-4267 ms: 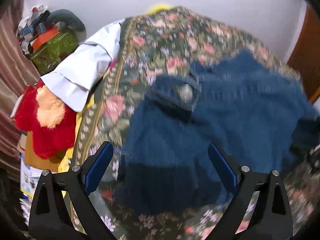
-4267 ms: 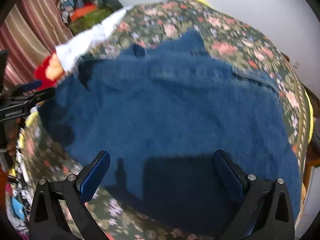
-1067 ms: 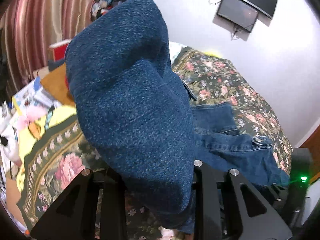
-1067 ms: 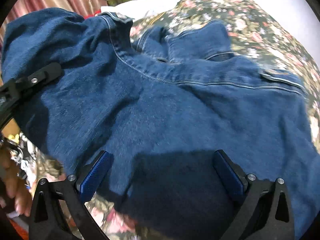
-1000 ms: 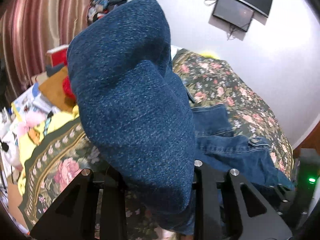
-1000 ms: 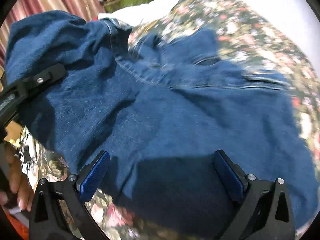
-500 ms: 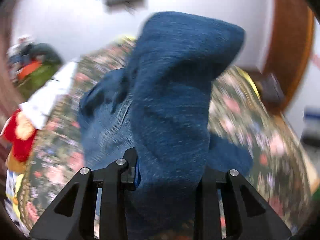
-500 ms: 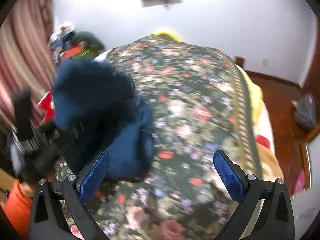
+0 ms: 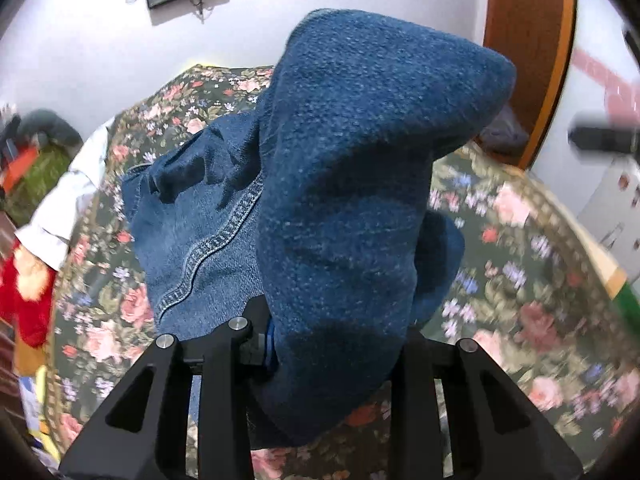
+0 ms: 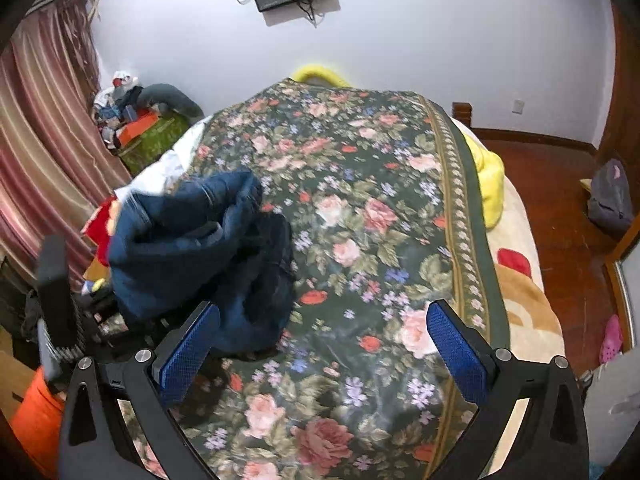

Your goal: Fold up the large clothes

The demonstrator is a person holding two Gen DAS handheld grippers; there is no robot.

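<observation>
A dark blue denim jacket [image 9: 344,184] hangs bunched from my left gripper [image 9: 332,344], which is shut on it; the cloth covers the fingertips. The jacket's lower part rests on the floral bedspread [image 9: 520,264]. In the right wrist view the same jacket [image 10: 200,248] is a heap at the bed's left edge, held up by the left gripper's black frame [image 10: 60,304]. My right gripper [image 10: 324,344] is open and empty above the floral bedspread [image 10: 360,208], to the right of the jacket and not touching it.
A white cloth [image 10: 160,172] and a red plush toy [image 9: 24,280] lie at the bed's left side. A yellow blanket [image 10: 490,184] hangs off the right edge. Striped curtains [image 10: 44,152] and a cluttered green box [image 10: 152,140] stand left. A wooden door [image 9: 528,60] is behind.
My left gripper has gathered the jacket off the bed, lifted it and swung it round. My right gripper has pulled back from over the jacket, still open; bare bedspread now lies under it.
</observation>
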